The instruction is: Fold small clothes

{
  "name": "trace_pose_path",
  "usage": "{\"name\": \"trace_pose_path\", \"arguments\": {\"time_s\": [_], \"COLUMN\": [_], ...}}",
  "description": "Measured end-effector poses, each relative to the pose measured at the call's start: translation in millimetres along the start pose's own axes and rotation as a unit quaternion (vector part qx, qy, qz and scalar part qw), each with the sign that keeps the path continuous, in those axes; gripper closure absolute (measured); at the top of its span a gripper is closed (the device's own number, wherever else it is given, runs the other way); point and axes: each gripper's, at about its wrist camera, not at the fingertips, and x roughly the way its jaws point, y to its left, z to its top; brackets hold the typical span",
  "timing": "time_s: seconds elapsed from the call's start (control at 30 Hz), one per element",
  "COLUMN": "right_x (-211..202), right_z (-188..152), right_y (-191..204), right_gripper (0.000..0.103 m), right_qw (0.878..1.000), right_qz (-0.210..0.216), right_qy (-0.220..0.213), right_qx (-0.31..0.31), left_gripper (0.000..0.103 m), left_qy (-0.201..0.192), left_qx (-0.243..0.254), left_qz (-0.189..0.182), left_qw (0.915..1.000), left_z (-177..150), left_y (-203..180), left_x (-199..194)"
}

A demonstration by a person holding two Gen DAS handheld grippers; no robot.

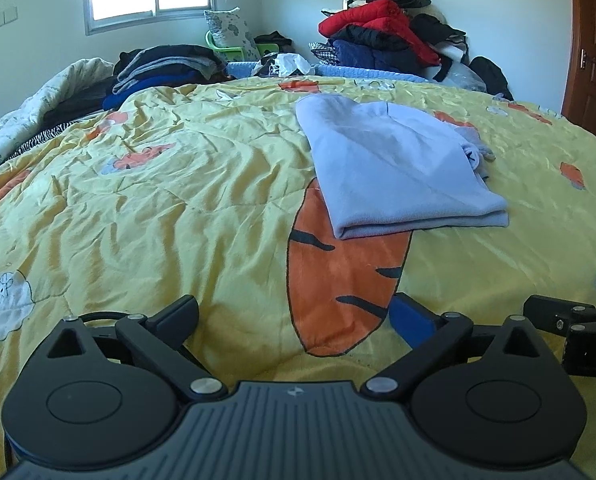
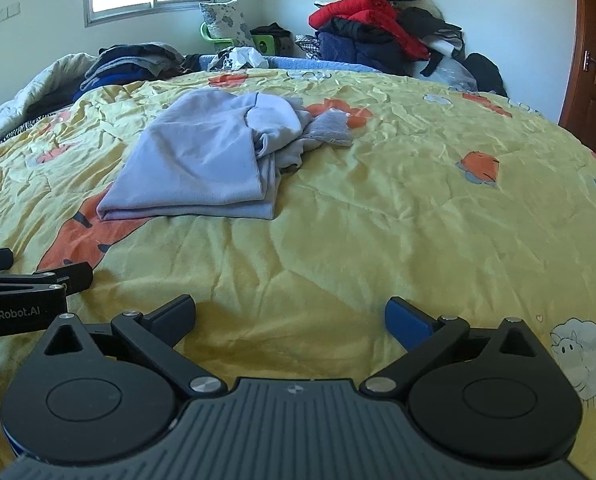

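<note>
A small light lavender garment (image 1: pixel 394 168) lies folded on the yellow bedspread (image 1: pixel 158 208), ahead and to the right of my left gripper (image 1: pixel 294 316). In the right wrist view the garment (image 2: pixel 202 164) lies ahead and to the left, with a bunched grey cuff (image 2: pixel 330 128) at its far right. My left gripper is open and empty, low over the bedspread. My right gripper (image 2: pixel 290 316) is open and empty too, well short of the garment. The right gripper shows at the right edge of the left wrist view (image 1: pixel 578 328); the left gripper shows at the left edge of the right wrist view (image 2: pixel 30 284).
A pile of red, navy and black jackets (image 1: pixel 386 36) stands at the far right against the wall. Stacked dark clothes (image 1: pixel 166 68) and a rumpled white quilt (image 1: pixel 30 108) lie at the far left. A wooden door (image 1: pixel 594 60) is at the right.
</note>
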Motion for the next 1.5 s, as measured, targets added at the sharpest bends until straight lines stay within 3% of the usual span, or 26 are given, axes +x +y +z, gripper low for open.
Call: {"name": "trace_pose_path", "arguments": {"time_s": [0.5,1.5], "right_x": [4,5], "right_z": [-1,-1], "right_y": [-7,-9], "right_gripper": [0.000,0.000], "right_qw": [1.000,1.000], "right_qz": [-0.019,-0.018], "right_qy": [-0.008,-0.008], "right_qx": [-0.003,0.001], "left_gripper": [0.000,0.000], "left_qy": [0.004,0.004], "left_qx": [-0.006,-0.007], "left_qz": [-0.002,-0.003], "left_qw": [1.0000,1.0000], "left_z": [-1,-1], "left_y": [2,2], "left_x": [0,0]}}
